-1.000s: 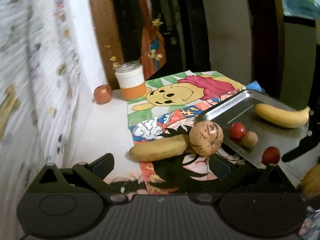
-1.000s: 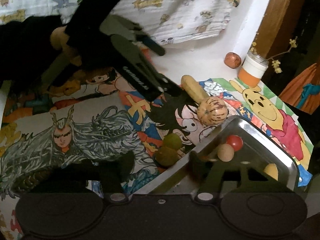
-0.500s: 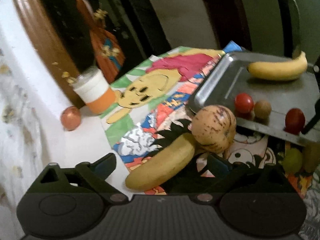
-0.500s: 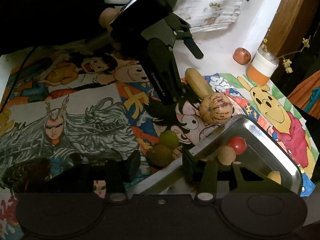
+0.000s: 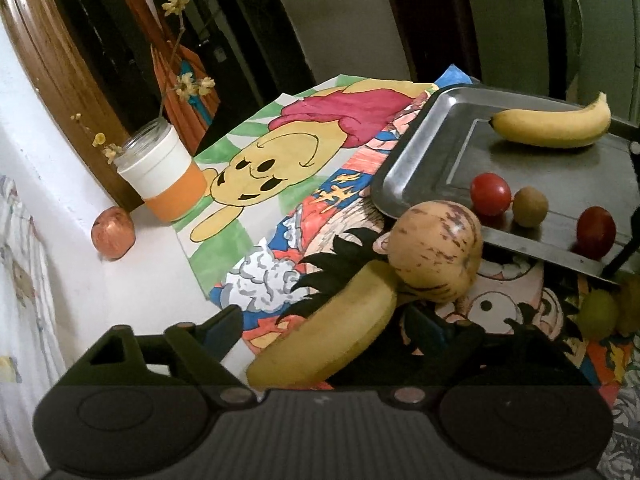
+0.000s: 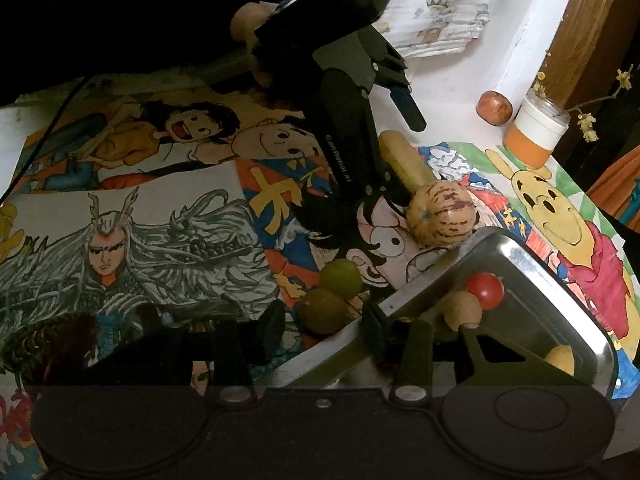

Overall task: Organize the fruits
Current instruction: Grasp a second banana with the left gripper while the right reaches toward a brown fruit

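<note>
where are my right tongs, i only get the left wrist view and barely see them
observer: the right tongs are low at the near rim of the tray, outside it. Their jaws are closing with the darker green fruit between them, not yet pinched.
operator: ok and is my left set lined up on the loose banana
observer: seen from outside, yes. The left tongs straddle the banana, one finger on each side, and are closing without pressing on it.
</note>
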